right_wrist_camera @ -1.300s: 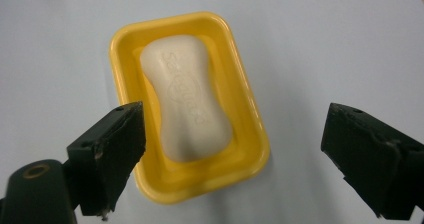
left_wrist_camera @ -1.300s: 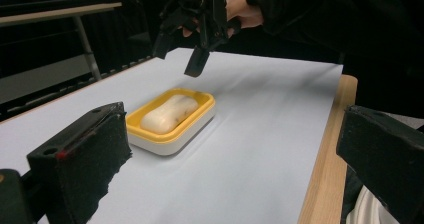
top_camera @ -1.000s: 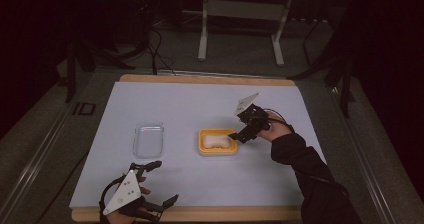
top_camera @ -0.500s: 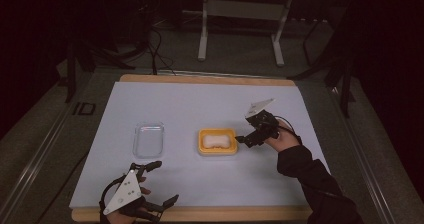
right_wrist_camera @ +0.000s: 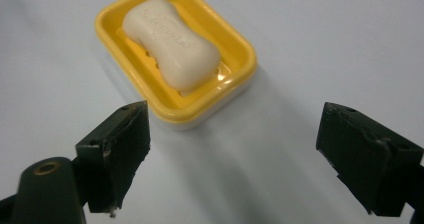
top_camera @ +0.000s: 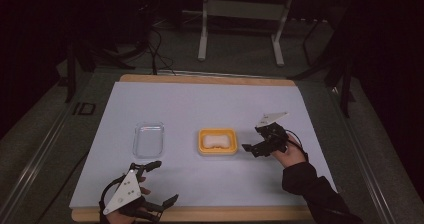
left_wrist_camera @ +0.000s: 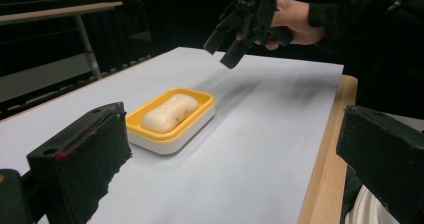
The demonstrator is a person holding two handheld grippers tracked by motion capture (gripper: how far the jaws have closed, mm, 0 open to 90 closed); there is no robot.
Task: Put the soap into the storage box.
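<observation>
A yellow soap dish (top_camera: 202,144) sits mid-table with a pale bar of soap (top_camera: 217,142) lying in it. My right gripper (top_camera: 254,140) hovers just right of the dish, open and holding nothing. In the right gripper view the soap (right_wrist_camera: 172,41) and dish (right_wrist_camera: 240,54) lie ahead of the spread jaws of that gripper (right_wrist_camera: 235,134). My left gripper (top_camera: 161,183) rests open near the front edge, left of centre. The left gripper view looks past my left gripper (left_wrist_camera: 235,149) at the dish (left_wrist_camera: 200,115) and the right gripper (left_wrist_camera: 235,34) above the table.
A clear plastic tray (top_camera: 149,140) lies left of the dish, beyond the left gripper. A white sheet (top_camera: 210,104) covers the wooden table top. Metal frame legs (top_camera: 202,34) and cables stand on the dark floor behind the table.
The right gripper has drawn back from the dish's right edge, moving right and toward the person. The left gripper has stayed put.
</observation>
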